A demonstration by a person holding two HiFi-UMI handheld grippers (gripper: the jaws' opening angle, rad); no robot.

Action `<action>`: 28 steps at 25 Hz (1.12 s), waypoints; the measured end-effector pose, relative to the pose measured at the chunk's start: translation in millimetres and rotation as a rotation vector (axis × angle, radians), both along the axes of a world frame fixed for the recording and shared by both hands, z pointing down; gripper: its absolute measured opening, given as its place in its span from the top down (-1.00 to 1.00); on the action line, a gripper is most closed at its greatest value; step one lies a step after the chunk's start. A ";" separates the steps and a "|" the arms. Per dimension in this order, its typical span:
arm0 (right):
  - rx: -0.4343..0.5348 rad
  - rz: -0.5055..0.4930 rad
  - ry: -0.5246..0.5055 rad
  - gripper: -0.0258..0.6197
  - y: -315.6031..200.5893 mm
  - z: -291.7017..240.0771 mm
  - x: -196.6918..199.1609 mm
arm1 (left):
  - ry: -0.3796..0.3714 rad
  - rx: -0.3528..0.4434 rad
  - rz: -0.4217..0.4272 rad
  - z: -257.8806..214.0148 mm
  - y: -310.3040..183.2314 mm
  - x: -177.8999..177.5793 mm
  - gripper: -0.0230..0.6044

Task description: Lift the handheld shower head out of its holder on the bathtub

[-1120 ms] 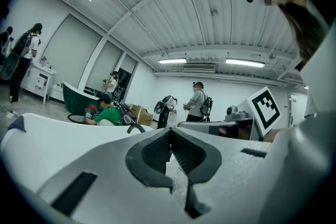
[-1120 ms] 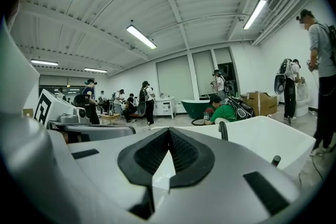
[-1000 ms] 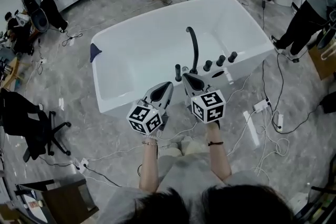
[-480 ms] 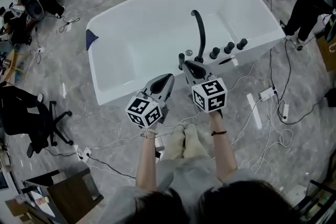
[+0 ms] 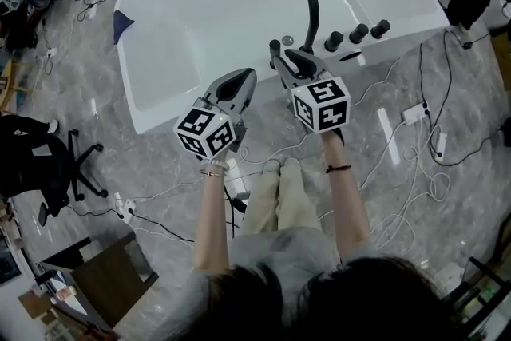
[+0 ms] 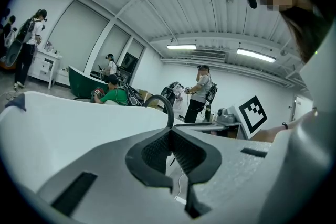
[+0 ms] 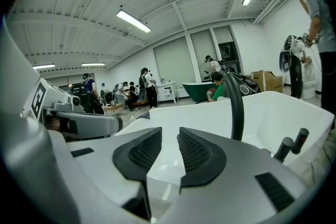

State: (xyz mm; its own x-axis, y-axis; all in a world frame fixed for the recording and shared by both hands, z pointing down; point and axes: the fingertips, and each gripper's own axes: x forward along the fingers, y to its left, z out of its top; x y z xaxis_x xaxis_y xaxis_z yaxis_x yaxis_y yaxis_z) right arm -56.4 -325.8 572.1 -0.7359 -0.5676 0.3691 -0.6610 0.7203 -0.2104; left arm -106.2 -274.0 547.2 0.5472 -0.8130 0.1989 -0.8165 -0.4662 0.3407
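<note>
We are holding the left gripper (image 5: 242, 77), jaws together, and the right gripper (image 5: 282, 60), jaws opening on nothing, at the near rim of the bathtub (image 5: 207, 20), beside the shower head (image 5: 275, 45).

My right claw (image 5: 281, 60), jaws opening with nothing between them, is covering the lower part of the shower head (image 5: 274, 45) at the tub's (image 5: 152, 112) near rim, so I am not making out whether they are touching. The head view's top edge is cutting off the tub's far right corner. In the right gripper view my jaws are hiding the spout's (image 7: 237, 107) base and the feet of two knobs (image 7: 286, 148). In the left gripper view my left claw (image 6: 169, 131) is blocking all but the spout's arc.
</note>
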 end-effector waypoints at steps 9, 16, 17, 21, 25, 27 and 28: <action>-0.015 -0.027 0.048 0.48 -15.2 47.7 -11.0 | -0.001 -0.022 0.010 35.9 -6.8 -4.6 0.91; -0.036 -0.036 0.064 0.38 -28.7 73.2 -17.3 | 0.002 -0.052 0.007 61.5 -7.4 -13.2 0.91; -0.039 -0.036 0.061 0.37 -29.7 75.5 -18.7 | 0.003 -0.055 0.006 64.4 -8.0 -14.4 0.91; -0.044 -0.039 0.063 0.35 -36.7 88.0 -23.9 | 0.003 -0.061 0.004 75.4 -15.9 -15.8 0.91; -0.052 -0.035 0.060 0.35 -44.8 99.5 -28.9 | 0.002 -0.056 0.000 80.9 -24.8 -18.8 0.91; -0.053 -0.029 0.060 0.35 -48.1 103.8 -31.8 | 0.003 -0.055 -0.003 83.2 -27.5 -20.6 0.91; -0.051 -0.026 0.062 0.35 -49.5 105.3 -33.4 | 0.003 -0.055 -0.004 84.5 -28.5 -21.4 0.91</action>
